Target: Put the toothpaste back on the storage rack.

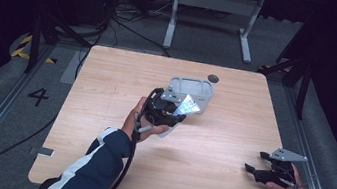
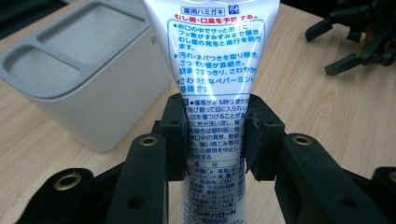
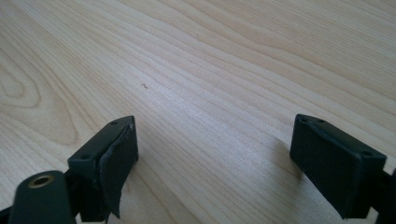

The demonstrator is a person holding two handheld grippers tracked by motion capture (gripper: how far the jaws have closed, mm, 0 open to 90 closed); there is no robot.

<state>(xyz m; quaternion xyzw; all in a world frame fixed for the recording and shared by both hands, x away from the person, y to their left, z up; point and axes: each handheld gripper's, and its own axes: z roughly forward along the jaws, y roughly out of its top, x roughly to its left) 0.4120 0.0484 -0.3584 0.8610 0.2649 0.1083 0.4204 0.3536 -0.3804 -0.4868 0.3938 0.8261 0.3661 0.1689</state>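
My left gripper [image 1: 175,114] is shut on a white toothpaste tube [image 1: 188,105] with blue and red print, held above the middle of the wooden table [image 1: 102,115]. In the left gripper view the pads [image 2: 177,135] press both sides of the tube [image 2: 215,56], which points up and away. A grey-white holder [image 1: 191,89] with two open compartments stands just beyond the tube; in the left gripper view this holder [image 2: 84,70] sits to the left. My right gripper [image 1: 255,162] rests low at the table's right front, open, with bare wood between its jaws [image 3: 215,154].
A dark round grommet [image 1: 213,78] sits near the table's far edge. In the left gripper view the right gripper [image 2: 355,42] lies at the top right. Beyond the table stand a white desk frame [image 1: 214,10] and floor cables.
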